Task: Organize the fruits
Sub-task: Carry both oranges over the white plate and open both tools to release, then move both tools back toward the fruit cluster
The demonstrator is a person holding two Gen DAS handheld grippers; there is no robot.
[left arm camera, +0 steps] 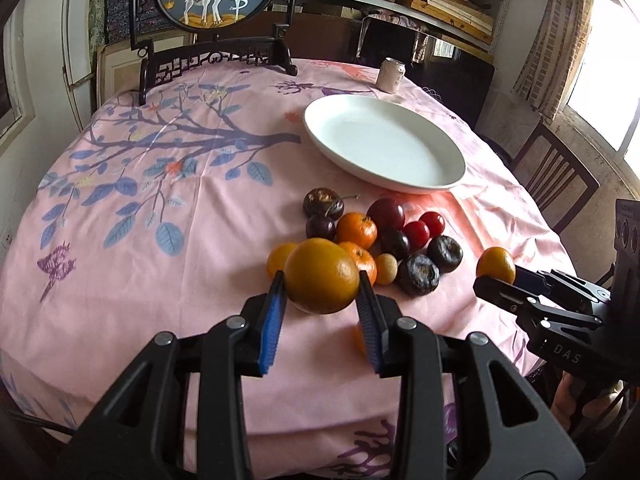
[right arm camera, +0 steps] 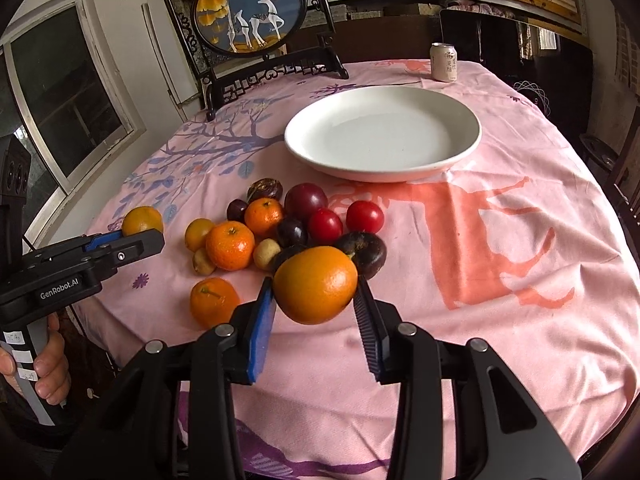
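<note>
My left gripper (left arm camera: 322,280) is shut on an orange (left arm camera: 322,276) and holds it above the pink tablecloth, near the fruit pile. My right gripper (right arm camera: 316,286) is shut on another orange (right arm camera: 315,284); it shows in the left wrist view (left arm camera: 495,266) at the right. The left gripper shows in the right wrist view (right arm camera: 142,228) with its orange (right arm camera: 142,220). A pile of fruit lies on the cloth: tangerines (right arm camera: 230,245), dark plums (right arm camera: 306,200), red tomatoes (right arm camera: 365,217), small longans (right arm camera: 266,254). An empty white plate (right arm camera: 382,132) sits beyond the pile.
A drink can (right arm camera: 444,62) stands at the far edge of the table. A framed round deer picture on a black stand (right arm camera: 250,16) is at the back left. One tangerine (right arm camera: 214,302) lies apart near the front. A wooden chair (left arm camera: 556,178) stands at the right.
</note>
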